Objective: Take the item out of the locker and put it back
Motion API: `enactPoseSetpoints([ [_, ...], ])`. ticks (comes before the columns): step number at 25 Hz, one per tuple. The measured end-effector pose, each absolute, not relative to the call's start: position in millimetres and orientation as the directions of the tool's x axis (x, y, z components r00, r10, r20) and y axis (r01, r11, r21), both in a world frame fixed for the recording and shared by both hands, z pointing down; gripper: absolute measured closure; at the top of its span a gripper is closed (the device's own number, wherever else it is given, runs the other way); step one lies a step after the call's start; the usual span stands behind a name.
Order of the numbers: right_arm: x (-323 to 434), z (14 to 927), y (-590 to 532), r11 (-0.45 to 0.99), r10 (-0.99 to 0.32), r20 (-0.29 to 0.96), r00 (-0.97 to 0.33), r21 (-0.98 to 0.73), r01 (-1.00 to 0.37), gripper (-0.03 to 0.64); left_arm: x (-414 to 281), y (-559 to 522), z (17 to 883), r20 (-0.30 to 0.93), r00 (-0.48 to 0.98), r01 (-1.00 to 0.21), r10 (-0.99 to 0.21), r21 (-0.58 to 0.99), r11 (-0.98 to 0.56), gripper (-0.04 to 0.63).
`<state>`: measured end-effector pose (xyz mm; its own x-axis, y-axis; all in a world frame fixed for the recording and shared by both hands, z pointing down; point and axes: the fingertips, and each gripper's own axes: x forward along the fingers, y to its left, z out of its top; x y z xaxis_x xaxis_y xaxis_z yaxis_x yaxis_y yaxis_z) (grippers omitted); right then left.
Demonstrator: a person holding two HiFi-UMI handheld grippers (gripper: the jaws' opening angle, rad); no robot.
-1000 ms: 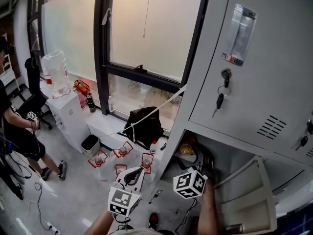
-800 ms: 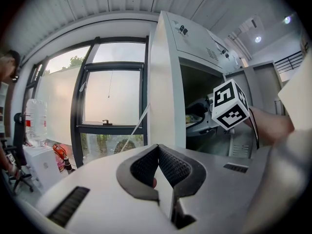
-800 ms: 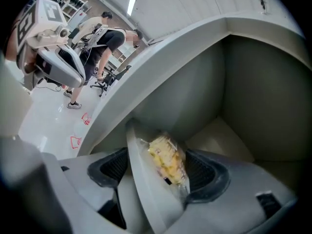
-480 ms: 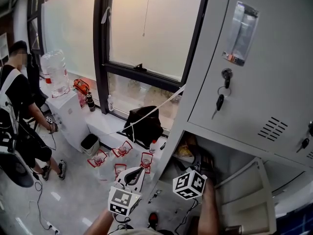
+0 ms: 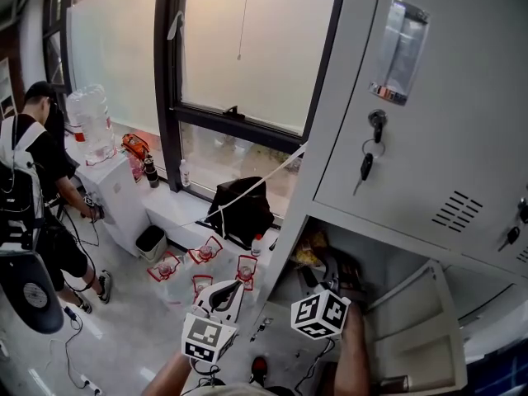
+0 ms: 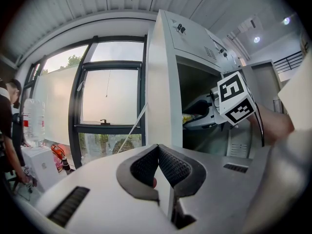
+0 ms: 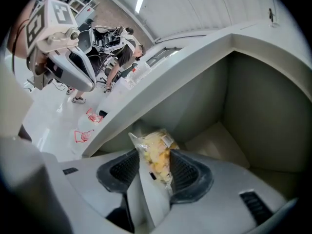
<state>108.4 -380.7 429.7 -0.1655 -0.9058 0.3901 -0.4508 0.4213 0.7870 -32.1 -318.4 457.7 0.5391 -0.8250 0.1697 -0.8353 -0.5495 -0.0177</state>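
Note:
A clear bag of yellow snacks (image 7: 158, 157) lies in the open lower locker compartment (image 7: 253, 111). My right gripper (image 7: 155, 165) reaches into that compartment, and its jaws are closing with the bag pinched between the dark pads. The head view shows the right gripper (image 5: 320, 280) inside the locker opening, the yellow bag (image 5: 309, 251) just beyond it, and the compartment door (image 5: 410, 328) swung open to the right. My left gripper (image 5: 223, 294) hangs outside the locker, lower left, shut and empty. In its own view the left gripper (image 6: 157, 165) has its pads meeting.
An upper locker door (image 5: 429, 130) with keys (image 5: 365, 167) hanging from its lock is closed. A black bag (image 5: 242, 208) sits on the window ledge. Red-and-white items (image 5: 206, 256) lie on the floor. A person (image 5: 33, 180) stands by a water dispenser (image 5: 97, 139) at far left.
The view has shifted slightly and the right gripper sits a little deeper in the compartment. The person at far left has straightened up and moved nearer the dispenser. The left gripper stays put.

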Motion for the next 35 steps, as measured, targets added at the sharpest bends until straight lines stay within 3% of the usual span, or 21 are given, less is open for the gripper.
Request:
enactPoseSetpoints([
  [16, 113.3, 417.4, -366.7, 0.364, -0.930, 0.341, -0.137, 0.798, -0.481, 0.471, -32.8, -303.8, 453.1, 0.157, 0.550, -0.828, -0.820, -0.024, -0.560, 0.574],
  [26, 125.3, 377.9, -331.8, 0.197, -0.980, 0.172, -0.100, 0.771, -0.605, 0.489, -30.8, -286.8, 445.2, 0.132, 0.580, -0.808, -0.804, -0.037, -0.588, 0.574],
  [35, 147.9, 354.6, -263.5, 0.027, -1.000, 0.017, -0.021, 0.547, -0.836, 0.489, -26.7, -259.7, 437.2, 0.115, 0.633, -0.765, -0.766, -0.055, -0.641, 0.574],
])
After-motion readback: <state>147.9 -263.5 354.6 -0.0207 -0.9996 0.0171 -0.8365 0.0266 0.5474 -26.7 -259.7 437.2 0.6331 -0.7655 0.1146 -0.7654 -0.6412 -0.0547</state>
